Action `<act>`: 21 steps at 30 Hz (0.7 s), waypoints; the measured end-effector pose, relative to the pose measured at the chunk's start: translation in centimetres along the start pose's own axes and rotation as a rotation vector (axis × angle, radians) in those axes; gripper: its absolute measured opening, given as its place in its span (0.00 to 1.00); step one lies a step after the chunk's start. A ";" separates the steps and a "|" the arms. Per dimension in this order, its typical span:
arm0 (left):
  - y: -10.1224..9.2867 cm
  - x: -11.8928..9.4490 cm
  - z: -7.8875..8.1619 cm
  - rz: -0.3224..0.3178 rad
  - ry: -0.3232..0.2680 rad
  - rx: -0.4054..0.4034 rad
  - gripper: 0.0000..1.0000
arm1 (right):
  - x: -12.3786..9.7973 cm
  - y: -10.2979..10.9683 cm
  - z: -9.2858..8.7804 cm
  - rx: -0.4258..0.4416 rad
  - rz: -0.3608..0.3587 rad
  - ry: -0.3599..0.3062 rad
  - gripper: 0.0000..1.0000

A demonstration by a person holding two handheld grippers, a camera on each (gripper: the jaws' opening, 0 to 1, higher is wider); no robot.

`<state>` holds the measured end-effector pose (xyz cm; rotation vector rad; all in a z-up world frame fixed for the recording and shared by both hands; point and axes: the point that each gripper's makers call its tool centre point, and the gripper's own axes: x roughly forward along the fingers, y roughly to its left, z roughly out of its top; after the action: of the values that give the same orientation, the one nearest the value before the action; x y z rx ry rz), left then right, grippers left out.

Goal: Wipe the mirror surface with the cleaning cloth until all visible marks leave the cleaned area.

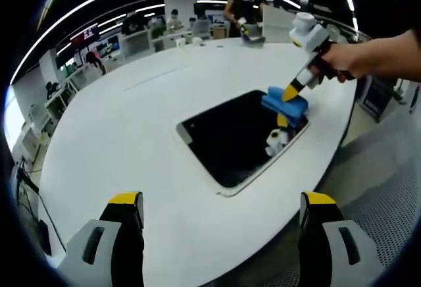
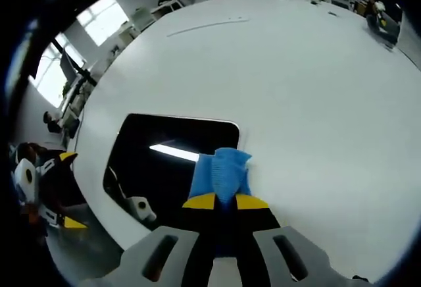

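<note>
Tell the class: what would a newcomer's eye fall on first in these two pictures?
First, the dark mirror lying flat on the big white table, near its edge. Next, the bright blue cleaning cloth, pinched in the right gripper and pressed on the mirror's corner; the left gripper view shows a person's hand holding that gripper. The left gripper hangs open above the table's near edge, holding nothing.

The left yellow-tipped grey claw is held with jaws spread wide apart, gripping nothing. The right yellow-tipped claw, carried by a bare hand, is seen clamped tight, angled downward.
</note>
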<state>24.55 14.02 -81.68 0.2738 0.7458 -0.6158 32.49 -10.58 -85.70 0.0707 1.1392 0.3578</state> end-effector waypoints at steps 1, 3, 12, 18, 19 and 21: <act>0.0 0.0 0.0 0.000 0.000 -0.001 0.99 | 0.0 0.1 -0.1 -0.004 -0.001 0.003 0.03; 0.0 0.0 0.0 0.000 -0.001 0.004 0.99 | -0.1 0.3 -0.3 -0.010 0.000 0.008 0.03; -0.1 0.0 0.1 -0.001 -0.005 0.002 0.99 | -0.4 0.5 -0.9 -0.021 -0.006 0.012 0.03; 0.0 -0.1 0.1 0.006 -0.008 0.001 0.99 | -0.6 0.7 -1.8 -0.019 -0.006 0.013 0.03; 0.1 -0.1 0.1 0.009 -0.010 0.001 0.99 | -0.7 0.8 -1.9 -0.016 -0.002 0.013 0.03; 0.1 -0.1 0.1 0.012 -0.011 -0.003 0.99 | -0.8 0.7 -2.1 -0.012 -0.001 0.014 0.03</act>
<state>24.61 14.08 -81.48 0.2718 0.7336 -0.6050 30.18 -10.38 -85.70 0.0568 1.1511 0.3648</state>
